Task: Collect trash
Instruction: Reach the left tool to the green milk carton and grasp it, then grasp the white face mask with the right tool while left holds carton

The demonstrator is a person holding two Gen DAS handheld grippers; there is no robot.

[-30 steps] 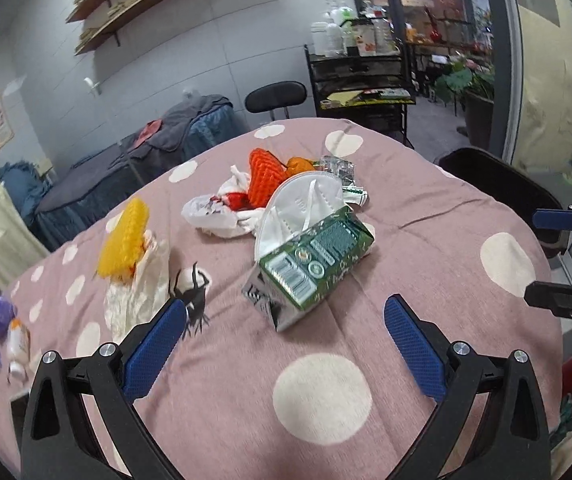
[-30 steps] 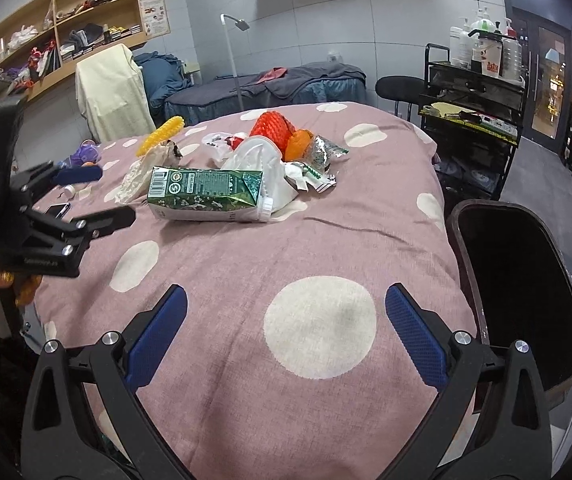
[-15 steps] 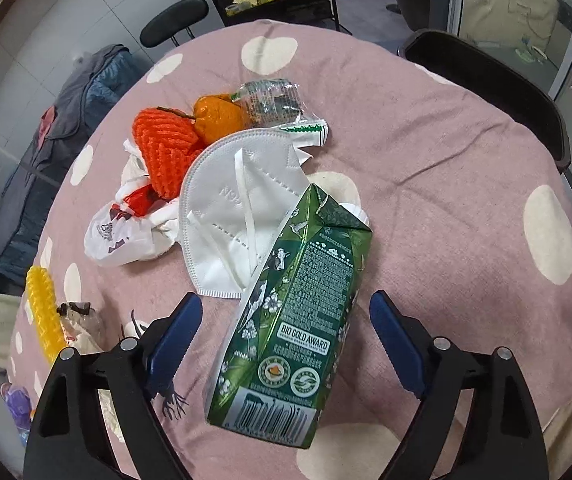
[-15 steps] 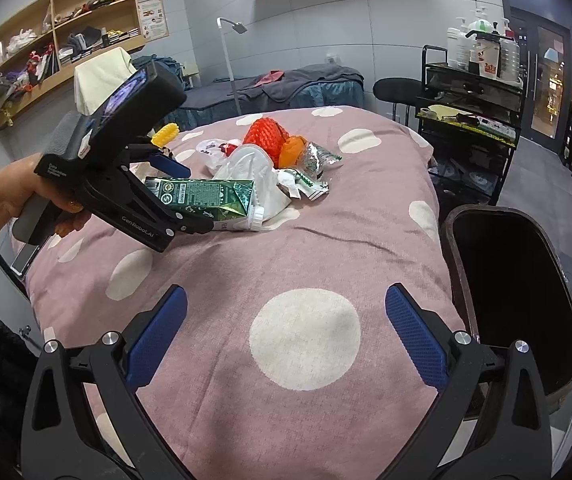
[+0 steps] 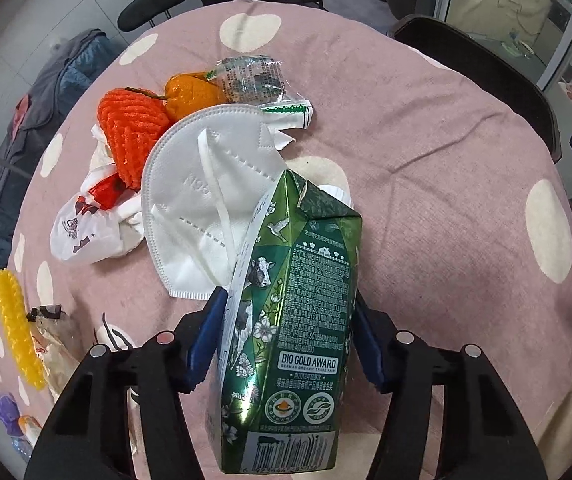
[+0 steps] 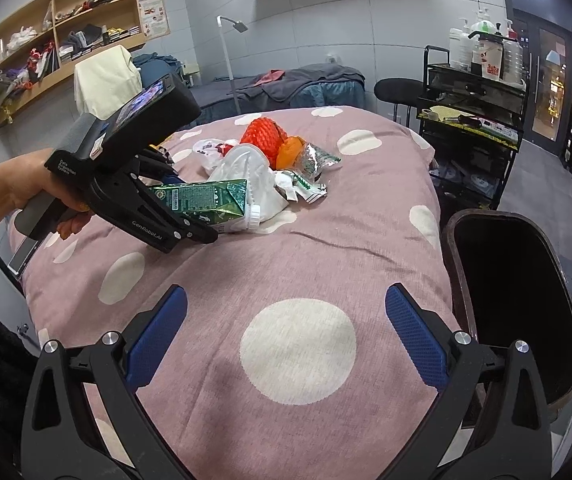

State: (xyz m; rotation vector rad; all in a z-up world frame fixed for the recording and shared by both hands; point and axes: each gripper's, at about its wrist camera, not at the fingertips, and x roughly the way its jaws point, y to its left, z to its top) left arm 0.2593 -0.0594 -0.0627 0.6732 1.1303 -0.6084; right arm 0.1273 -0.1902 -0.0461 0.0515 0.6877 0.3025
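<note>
A green milk carton (image 5: 297, 320) lies on the pink dotted tablecloth (image 5: 425, 184). My left gripper (image 5: 286, 340) has closed its blue pads on the carton's two sides; it also shows in the right wrist view (image 6: 190, 216) around the carton (image 6: 202, 204). Behind the carton lie a white N95 mask (image 5: 206, 200), red foam net (image 5: 130, 128), an orange peel (image 5: 190, 96), foil wrappers (image 5: 254, 80) and a white bag (image 5: 82, 232). My right gripper (image 6: 286, 336) is open and empty over the near cloth.
A black bin (image 6: 513, 300) stands open at the table's right edge. A yellow foam net (image 5: 18, 328) and crumpled paper (image 5: 58, 340) lie at the left. A black cart (image 6: 473, 120) with bottles and a stool (image 6: 397, 92) stand behind the table.
My left gripper has moved forward and down over the milk carton and closed its pads onto the carton's sides. My right gripper has stayed in place, open.
</note>
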